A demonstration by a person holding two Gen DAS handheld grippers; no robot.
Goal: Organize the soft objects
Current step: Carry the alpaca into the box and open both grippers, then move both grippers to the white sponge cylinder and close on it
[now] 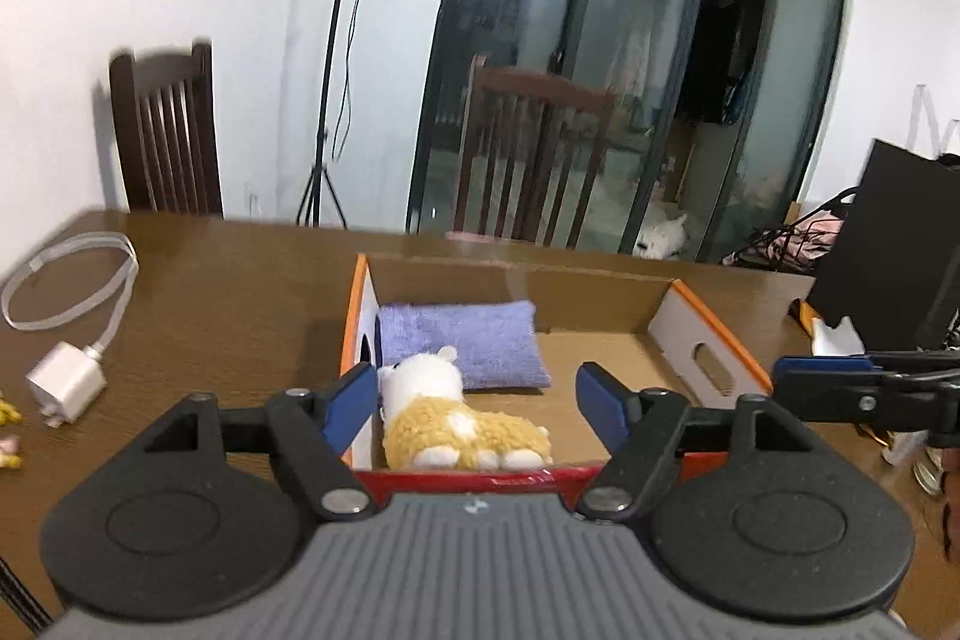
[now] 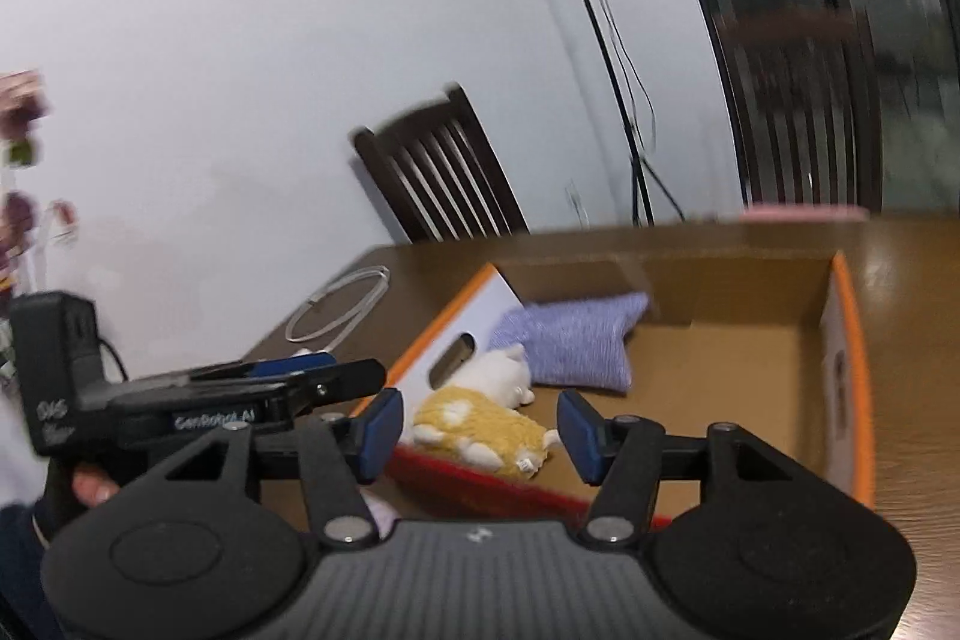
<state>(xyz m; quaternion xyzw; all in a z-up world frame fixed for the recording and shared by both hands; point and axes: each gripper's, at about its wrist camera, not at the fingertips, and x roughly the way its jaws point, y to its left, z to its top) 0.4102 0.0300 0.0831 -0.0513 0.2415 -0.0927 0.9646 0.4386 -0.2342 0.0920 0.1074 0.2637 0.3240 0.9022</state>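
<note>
Both tongs [image 1: 474, 403] [image 2: 480, 427] agape and empty above the box's near rim [image 1: 480, 475], bare floor [image 2: 720, 370] right of plush [image 1: 456, 421] and pillow [image 1: 462, 343].

The brown wooden table [image 1: 240, 292] carries a cardboard box [image 1: 708, 334], a white charger [image 1: 66, 382] and its looped cable [image 1: 72, 286].

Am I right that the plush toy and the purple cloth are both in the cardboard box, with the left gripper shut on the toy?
Not quite. The left gripper is open, clear of the plush toy, as the left wrist view shows. The toy and purple cloth are both in the cardboard box.
</note>
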